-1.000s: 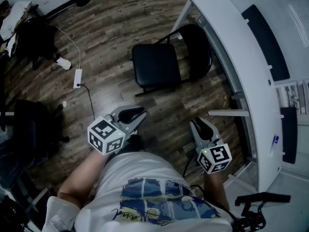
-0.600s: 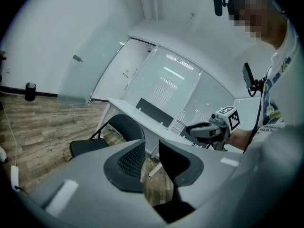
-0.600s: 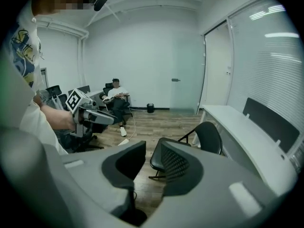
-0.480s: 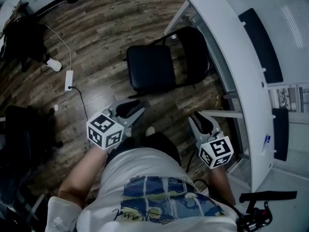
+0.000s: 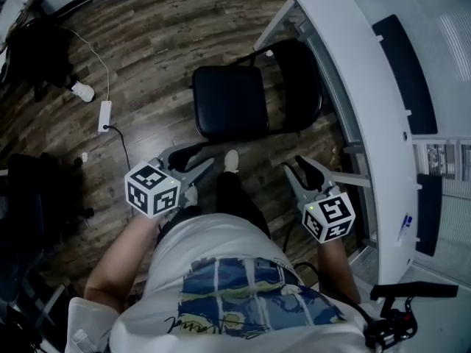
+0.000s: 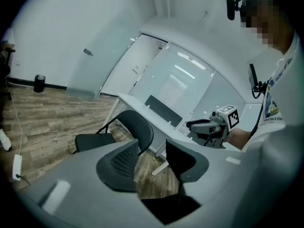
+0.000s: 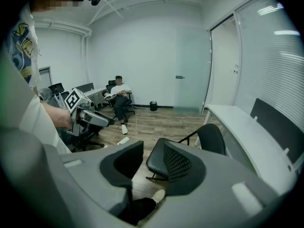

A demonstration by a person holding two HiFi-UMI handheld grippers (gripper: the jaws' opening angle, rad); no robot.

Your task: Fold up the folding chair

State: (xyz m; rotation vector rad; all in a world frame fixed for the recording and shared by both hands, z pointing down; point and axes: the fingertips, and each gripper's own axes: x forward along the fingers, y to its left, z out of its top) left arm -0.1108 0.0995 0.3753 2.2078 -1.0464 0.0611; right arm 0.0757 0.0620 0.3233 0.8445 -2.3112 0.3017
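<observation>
The black folding chair stands unfolded on the wood floor, its seat (image 5: 229, 101) toward me and its backrest (image 5: 300, 87) against the white desk. Both grippers hover short of the chair, apart from it. My left gripper (image 5: 188, 165) is near the seat's front left corner, and my right gripper (image 5: 300, 170) is off the front right. Both pairs of jaws have just been opening and stand open with nothing between them. The left gripper view shows the seat (image 6: 92, 140) and backrest (image 6: 138, 127) beyond its jaws. The right gripper view shows the seat (image 7: 153, 161) and backrest (image 7: 212, 139).
A long white desk (image 5: 368, 87) runs along the right behind the chair. A power strip (image 5: 104, 116) with its cable lies on the floor at left, near a dark office chair (image 5: 29, 197). My shoe (image 5: 231, 160) is just before the seat. A person sits far back (image 7: 118, 99).
Both grippers have moved forward toward the chair, and their jaws have spread wider. One foot has stepped up close to the seat's front edge.
</observation>
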